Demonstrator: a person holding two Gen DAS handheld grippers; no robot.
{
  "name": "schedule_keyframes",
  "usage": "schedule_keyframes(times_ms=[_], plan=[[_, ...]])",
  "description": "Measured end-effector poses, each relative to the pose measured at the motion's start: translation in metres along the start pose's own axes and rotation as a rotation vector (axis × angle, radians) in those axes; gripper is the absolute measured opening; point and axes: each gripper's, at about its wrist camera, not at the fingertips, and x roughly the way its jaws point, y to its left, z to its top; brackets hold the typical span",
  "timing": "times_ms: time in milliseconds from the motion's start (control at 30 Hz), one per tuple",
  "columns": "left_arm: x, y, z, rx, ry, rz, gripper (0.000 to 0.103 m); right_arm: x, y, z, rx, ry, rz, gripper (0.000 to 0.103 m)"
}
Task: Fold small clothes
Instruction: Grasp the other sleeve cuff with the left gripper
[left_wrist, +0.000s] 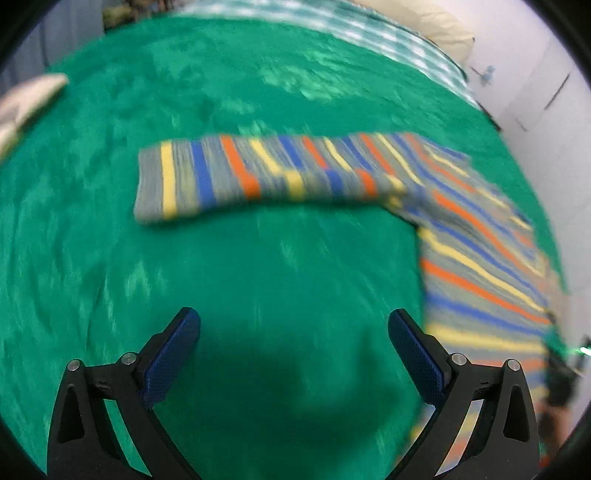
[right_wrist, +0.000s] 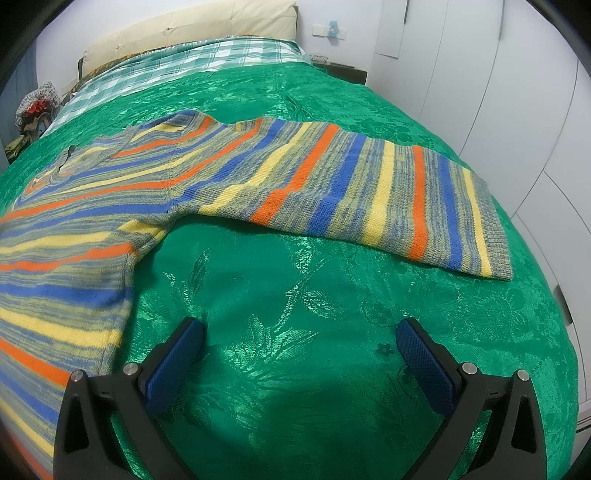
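— Progress on the fold?

— Barely begun, by the look of it. Sweater spread flat on the green bedspread, both sleeves out sideways, no crease or doubled layer to be seen. Everything left to do — sleeves in, body over, probably a second fold after that.

— Left side first. Anything in hand?

— Nothing. Left gripper spread wide, blue pads apart with only bedspread between them. Hovering above the cloth, aimed at bare green just below the left sleeve. Sleeve lying straight across the view, cuff toward the left edge, near but not touched. Sweater body off to the right of the fingers. Picture smeared with blur, so fine detail of the knit not to be trusted.

— And some pale thing at the far left?

— Blurred at the edge; impossible to name.

— Right side?

— Much the same. Right gripper open wide as well, empty, pads clear of the knit. Sharp picture here: sweater body to the left of the fingers, hem side running out of frame, right sleeve stretched across ahead with its ribbed cuff at the far right, near the bed's edge. Fingers pointing at open bedspread below that sleeve, well short of it.

— Best guess at the step?

— Approach for a first grasp, likely a sleeve each — a judgement only.
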Motion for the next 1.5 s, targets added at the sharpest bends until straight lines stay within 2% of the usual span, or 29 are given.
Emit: schedule_keyframes(times_ms=[33, 100, 200, 267, 333, 400, 467, 500, 533, 567, 667, 733, 800, 867, 900, 933, 967, 1033, 1133, 1233, 1333, 1433, 1467, 1500], plan=[[-0.008, 0.008, 0.002, -0.008, 0.011, -0.017, 0.102, 0.000, 0.000, 0.000, 0.001, -0.001, 0.001, 0.103], [-0.024, 0.035, 0.017, -0.060, -0.025, -0.048, 0.102, 0.000, -0.001, 0.000, 0.008, -0.004, 0.010, 0.103], [-0.033, 0.092, 0.053, -0.228, -0.087, -0.122, 0.101, 0.000, -0.001, 0.000, 0.009, -0.010, 0.011, 0.103], [-0.024, 0.117, 0.076, -0.306, -0.079, -0.122, 0.097, 0.000, 0.000, -0.001, 0.007, -0.011, 0.008, 0.103], [-0.004, 0.119, 0.095, -0.292, -0.027, -0.117, 0.082, 0.000, -0.001, -0.001, 0.006, -0.013, 0.006, 0.103], [0.020, 0.107, 0.104, -0.239, 0.037, -0.081, 0.075, -0.001, -0.002, -0.003, 0.004, -0.015, 0.002, 0.103], [0.040, 0.097, 0.108, -0.197, 0.068, -0.026, 0.060, -0.001, -0.002, -0.003, 0.001, -0.016, -0.001, 0.103], [0.045, 0.093, 0.109, -0.185, 0.060, -0.012, 0.020, -0.001, -0.001, -0.003, 0.000, -0.017, -0.001, 0.103], [0.045, 0.092, 0.113, -0.183, 0.062, -0.025, 0.005, -0.001, -0.002, -0.002, -0.001, -0.018, -0.001, 0.103], [0.042, 0.088, 0.117, -0.187, 0.052, -0.051, 0.002, -0.001, -0.002, -0.002, -0.001, -0.018, -0.001, 0.103], [0.018, 0.063, 0.144, -0.090, -0.049, -0.016, 0.002, -0.001, -0.002, -0.002, -0.001, -0.019, -0.001, 0.103], [0.016, 0.052, 0.170, -0.068, -0.086, 0.010, 0.002, -0.001, -0.001, -0.002, -0.003, -0.022, -0.005, 0.103], [0.028, 0.051, 0.187, -0.067, -0.088, 0.042, 0.004, 0.000, 0.000, -0.002, -0.008, -0.025, -0.013, 0.103], [0.053, 0.053, 0.198, -0.078, -0.041, 0.097, 0.019, 0.000, 0.001, -0.002, -0.012, -0.025, -0.018, 0.103], [0.062, 0.057, 0.199, -0.097, -0.008, 0.133, 0.042, 0.000, 0.000, -0.002, -0.012, -0.025, -0.017, 0.103], [0.064, 0.066, 0.196, -0.120, 0.012, 0.157, 0.050, -0.001, 0.001, -0.002, -0.012, -0.025, -0.017, 0.103], [0.060, 0.073, 0.190, -0.131, -0.011, 0.132, 0.050, -0.001, 0.001, -0.002, -0.012, -0.025, -0.017, 0.103], [0.044, 0.090, 0.171, -0.167, -0.072, 0.020, 0.050, -0.001, 0.001, -0.002, -0.013, -0.026, -0.017, 0.103], [0.018, 0.114, 0.132, -0.219, -0.140, -0.073, 0.053, 0.000, 0.001, -0.002, -0.012, -0.030, -0.017, 0.103], [0.013, 0.127, 0.104, -0.226, -0.148, -0.144, 0.055, 0.000, 0.002, -0.003, -0.013, -0.030, -0.020, 0.103], [0.029, 0.119, 0.099, -0.211, -0.126, -0.212, 0.055, 0.000, 0.002, -0.003, -0.015, -0.032, -0.024, 0.103], [0.041, 0.115, 0.108, -0.241, -0.171, -0.231, 0.056, 0.000, 0.002, -0.003, -0.016, -0.032, -0.025, 0.103], [0.047, 0.116, 0.109, -0.261, -0.179, -0.239, 0.054, 0.000, 0.002, -0.003, -0.017, -0.032, -0.026, 0.103], [0.051, 0.118, 0.108, -0.273, -0.183, -0.253, 0.035, -0.001, 0.002, -0.003, -0.017, -0.033, -0.026, 0.103]])
